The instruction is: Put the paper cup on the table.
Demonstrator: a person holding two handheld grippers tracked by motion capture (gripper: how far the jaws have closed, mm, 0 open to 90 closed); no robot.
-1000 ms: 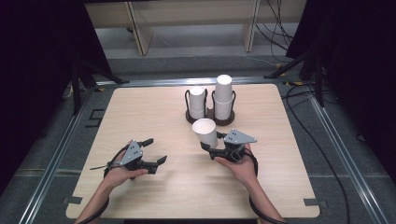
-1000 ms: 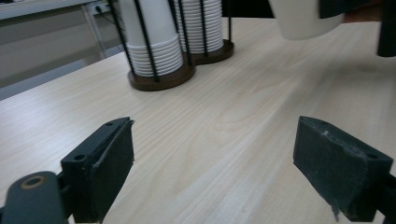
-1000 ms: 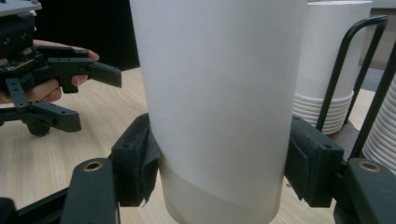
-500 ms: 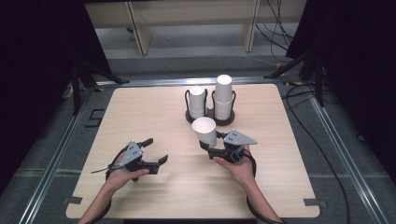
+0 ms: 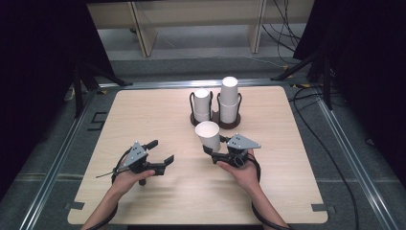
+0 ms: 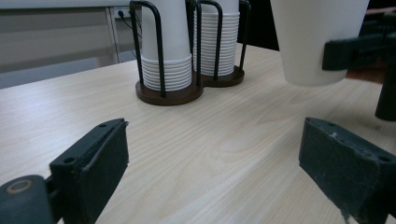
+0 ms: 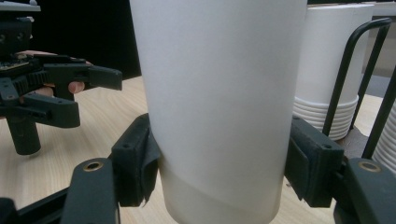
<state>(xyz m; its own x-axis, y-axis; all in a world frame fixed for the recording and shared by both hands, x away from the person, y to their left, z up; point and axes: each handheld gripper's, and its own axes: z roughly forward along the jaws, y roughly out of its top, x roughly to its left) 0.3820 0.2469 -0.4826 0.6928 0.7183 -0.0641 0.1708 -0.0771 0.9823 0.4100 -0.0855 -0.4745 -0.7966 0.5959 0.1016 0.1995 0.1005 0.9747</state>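
Wooden table (image 5: 143, 110) bore two wire racks of stacked cups (image 5: 229, 98). Right gripper (image 5: 214, 151) clamped on single white cup (image 5: 208, 135), upright, held clear of tabletop near racks. Left gripper (image 5: 160, 153) jaws had just been opening, nothing between them; likely readying to take cup.

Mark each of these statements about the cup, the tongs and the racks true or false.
1. The right tongs grip a white cup. True.
2. The left tongs hold a cup. False: their jaws stand open over bare table, having just been opening.
3. The held cup stands on the table. False: the left gripper view shows it lifted clear.
4. Two racks of stacked cups stand at the table's far side. True.
5. The held cup lies on its side. False: it is upright, mouth up.
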